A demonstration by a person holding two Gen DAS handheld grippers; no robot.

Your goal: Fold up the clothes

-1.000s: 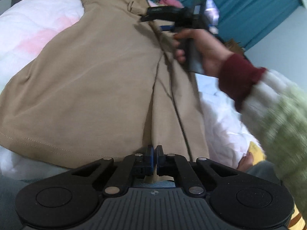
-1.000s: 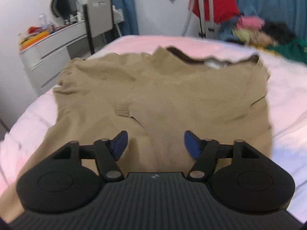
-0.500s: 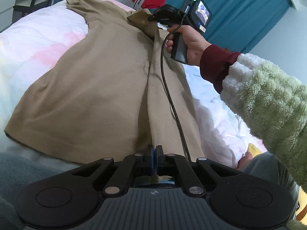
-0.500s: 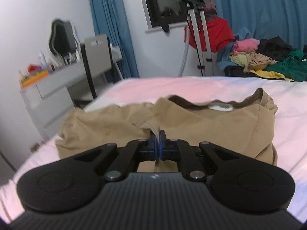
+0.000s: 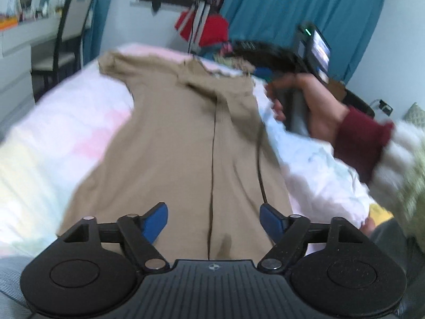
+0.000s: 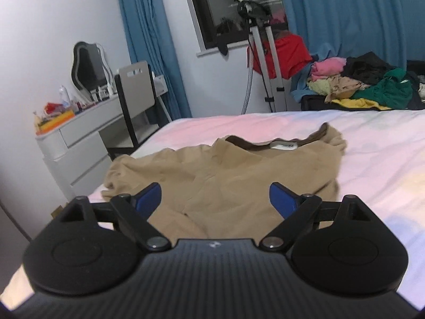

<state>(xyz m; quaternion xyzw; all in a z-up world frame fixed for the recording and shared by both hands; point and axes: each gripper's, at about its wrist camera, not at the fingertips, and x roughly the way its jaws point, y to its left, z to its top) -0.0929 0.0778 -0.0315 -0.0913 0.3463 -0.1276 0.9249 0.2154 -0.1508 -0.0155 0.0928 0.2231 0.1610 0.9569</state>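
Note:
A tan T-shirt (image 5: 170,143) lies flat on the bed, its right side folded inward along a lengthwise crease. My left gripper (image 5: 213,219) is open and empty just above the shirt's near hem. In the right wrist view the same shirt (image 6: 239,175) lies with its dark collar at the far side. My right gripper (image 6: 215,198) is open and empty above the shirt's shoulder end. The right gripper also shows in the left wrist view (image 5: 268,53), blurred, held in a hand beyond the shirt's far right corner.
The bed (image 6: 372,143) has a white and pink cover. A grey dresser (image 6: 79,138) and a chair (image 6: 135,93) stand to its left. A tripod stand (image 6: 263,53) and a pile of clothes (image 6: 358,85) lie beyond the far edge. Blue curtains hang behind.
Both grippers were shut on the shirt half a second ago and are now open. The folded right flap lies on the shirt. The right gripper has pulled back and up.

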